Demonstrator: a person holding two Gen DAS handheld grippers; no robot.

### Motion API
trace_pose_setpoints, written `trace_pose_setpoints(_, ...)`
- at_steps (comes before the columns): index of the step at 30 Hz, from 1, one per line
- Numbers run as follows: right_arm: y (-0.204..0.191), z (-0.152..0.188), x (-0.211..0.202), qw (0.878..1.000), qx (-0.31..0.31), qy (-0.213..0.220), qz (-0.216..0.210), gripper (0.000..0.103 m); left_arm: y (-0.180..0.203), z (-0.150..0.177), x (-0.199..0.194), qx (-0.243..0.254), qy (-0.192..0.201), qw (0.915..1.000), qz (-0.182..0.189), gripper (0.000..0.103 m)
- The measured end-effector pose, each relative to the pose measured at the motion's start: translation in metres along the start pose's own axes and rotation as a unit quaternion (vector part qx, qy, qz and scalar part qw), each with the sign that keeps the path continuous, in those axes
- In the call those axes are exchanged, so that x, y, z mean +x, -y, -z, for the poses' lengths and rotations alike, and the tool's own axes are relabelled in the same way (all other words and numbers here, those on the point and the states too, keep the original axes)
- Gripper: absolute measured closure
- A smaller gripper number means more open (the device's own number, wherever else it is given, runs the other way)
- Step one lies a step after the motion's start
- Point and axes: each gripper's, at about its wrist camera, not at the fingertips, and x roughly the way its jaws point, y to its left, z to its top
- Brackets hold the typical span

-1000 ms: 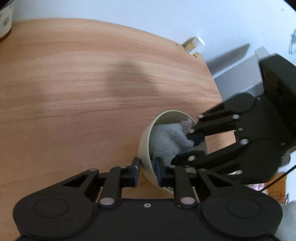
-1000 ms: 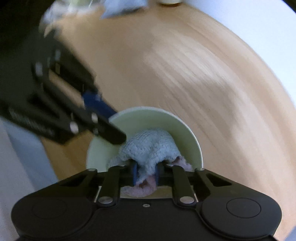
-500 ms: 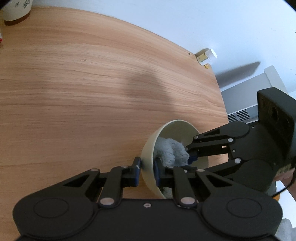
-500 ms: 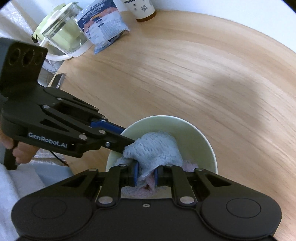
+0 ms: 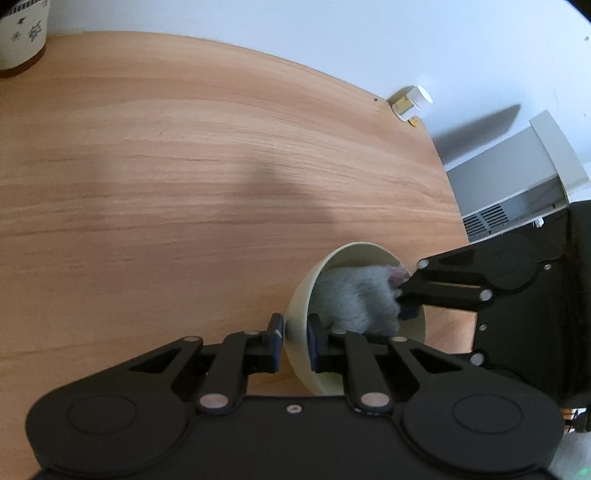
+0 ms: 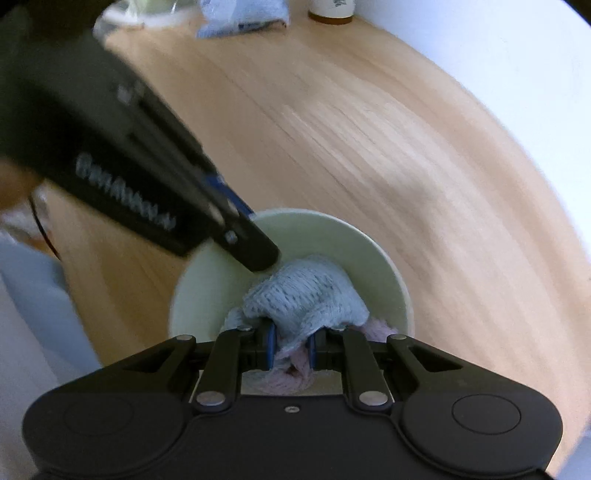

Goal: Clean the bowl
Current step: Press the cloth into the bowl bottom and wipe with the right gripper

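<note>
A pale green bowl [image 5: 301, 299] is held tilted above the wooden table, its rim pinched by my left gripper [image 5: 295, 341], one finger outside and one inside the wall. A grey-blue cloth with a pink side [image 5: 356, 299] fills the bowl. My right gripper [image 6: 291, 349] is shut on the cloth [image 6: 306, 299] and presses it inside the bowl [image 6: 373, 254]. In the left wrist view the right gripper [image 5: 402, 299] reaches in from the right. In the blurred right wrist view the left gripper [image 6: 236, 218] grips the rim at upper left.
The wooden table [image 5: 166, 177] spreads left and behind, with a white wall beyond. A patterned white cup [image 5: 20, 33] stands far left, a small white bottle [image 5: 410, 103] at the table's far edge. A white radiator unit [image 5: 517, 192] is beyond the right edge. A blue packet [image 6: 243, 16] lies far back.
The cloth has swept round inside the bowl with my right gripper, which now moves fast enough to blur its view. The left gripper keeps its hold on the rim; the bowl has shifted slightly.
</note>
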Motion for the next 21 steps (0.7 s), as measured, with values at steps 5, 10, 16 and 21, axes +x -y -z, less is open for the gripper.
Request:
trace_pose_setpoints(5,-0.005,0.003,-0.016,0.998,-0.031,-0.001,0.049,0.085,0.007,-0.001,0.001,0.029,-0.002,0.9995,-0.010,0.090)
trace_pose_setpoints(10,-0.007,0.002,-0.035,0.996,-0.037,0.007,0.082,0.085,0.009,-0.002,0.001,0.044,-0.003,0.9989,-0.012,0.090)
trace_pose_setpoints(16,-0.010,-0.005,-0.029,0.994,-0.040,0.002,0.098,0.085,0.009,-0.002,0.001,0.057,-0.006,0.9983,-0.008,0.089)
trace_pose_setpoints(21,-0.009,-0.017,-0.006,0.998,-0.010,-0.012,0.068,0.086,0.009,-0.001,0.000,0.063,-0.009,0.9979,-0.006,0.089)
